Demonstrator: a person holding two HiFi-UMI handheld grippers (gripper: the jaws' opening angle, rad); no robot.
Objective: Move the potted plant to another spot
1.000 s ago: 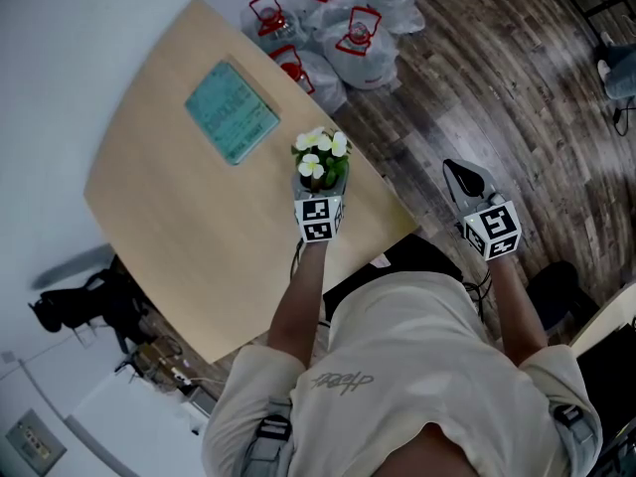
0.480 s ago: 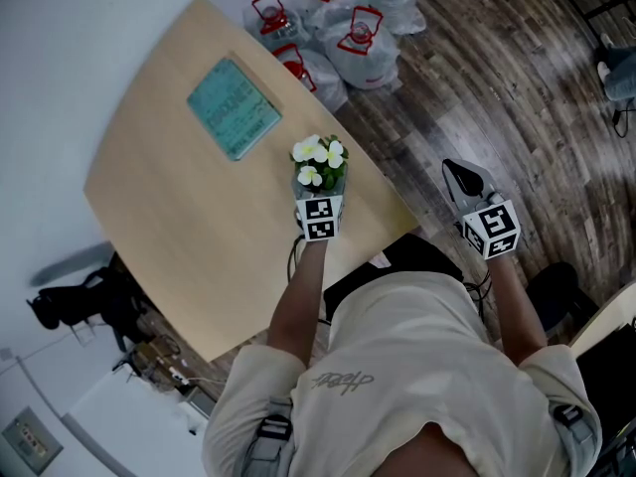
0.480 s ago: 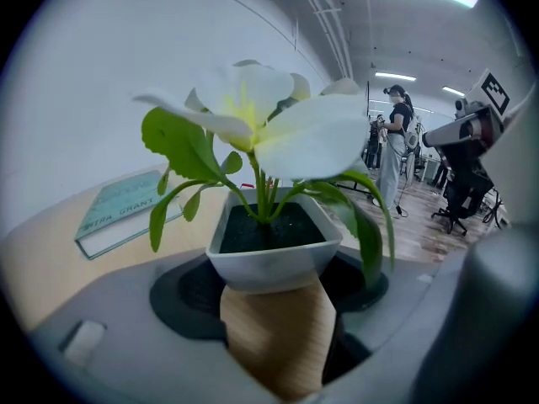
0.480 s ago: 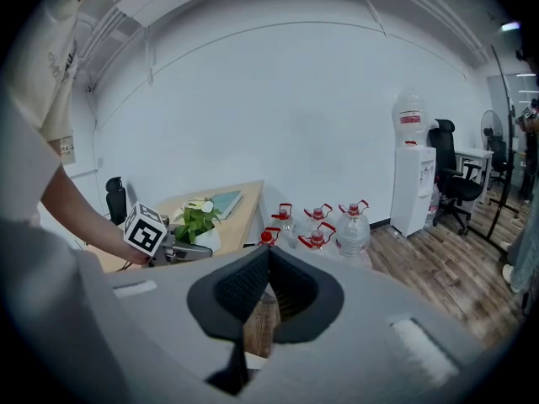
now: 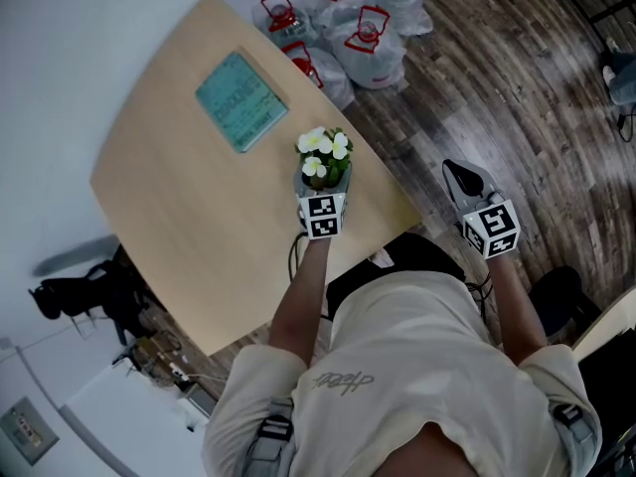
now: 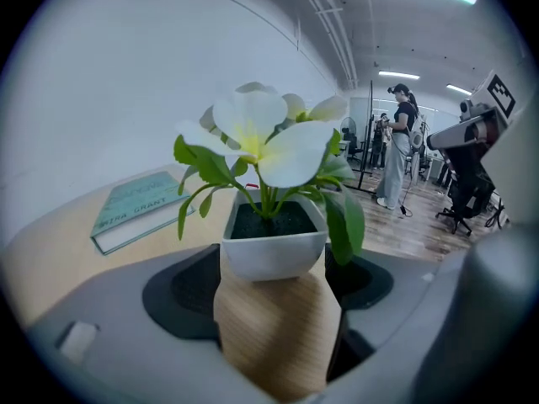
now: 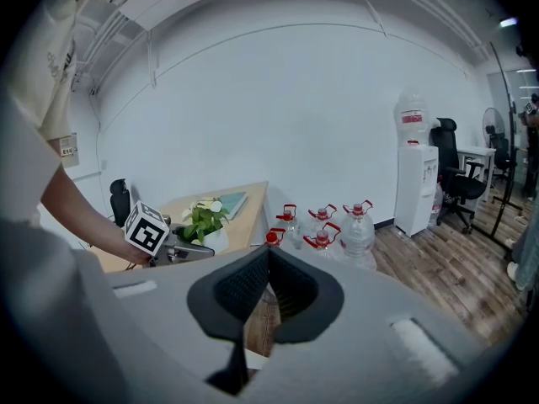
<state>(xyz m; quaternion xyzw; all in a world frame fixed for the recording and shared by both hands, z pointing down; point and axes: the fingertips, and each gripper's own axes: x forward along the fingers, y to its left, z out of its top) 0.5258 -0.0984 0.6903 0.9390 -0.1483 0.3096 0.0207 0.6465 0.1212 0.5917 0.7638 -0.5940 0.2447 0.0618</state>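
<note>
**Jaws apart around the potted plant (image 5: 324,163) on the table**

Potted plant, with its white flowers, green leaves and white square pot, stands upright on the light wooden table (image 5: 184,217). In the head view it is just above the middle of the frame, close to the table's right-hand edge. The left gripper (image 5: 323,193) reaches it from below in that frame, its marker cube just beneath the pot.

The left gripper view shows the jaws spread wide, one dark pad on each side of the pot's lower half. They have just been opening. The pot stands between them on the bare wood and the pads do not press on it. Nothing is clamped.

A teal book (image 5: 241,100) lies flat on the table to the upper left of the plant, well apart from it. Clear water bottles (image 5: 363,33) with red caps and handles are grouped on the dark wood floor (image 5: 517,87) at the top of the frame, beyond the table's far corner.

The right gripper (image 5: 462,175) hangs over the floor at the right of the frame, well clear of the table. In its own view the two pads meet at their tips with nothing between them. The plant and the left gripper's cube show small at the left of that view. A person (image 6: 396,150) stands far off at the right of the left gripper view.
</note>
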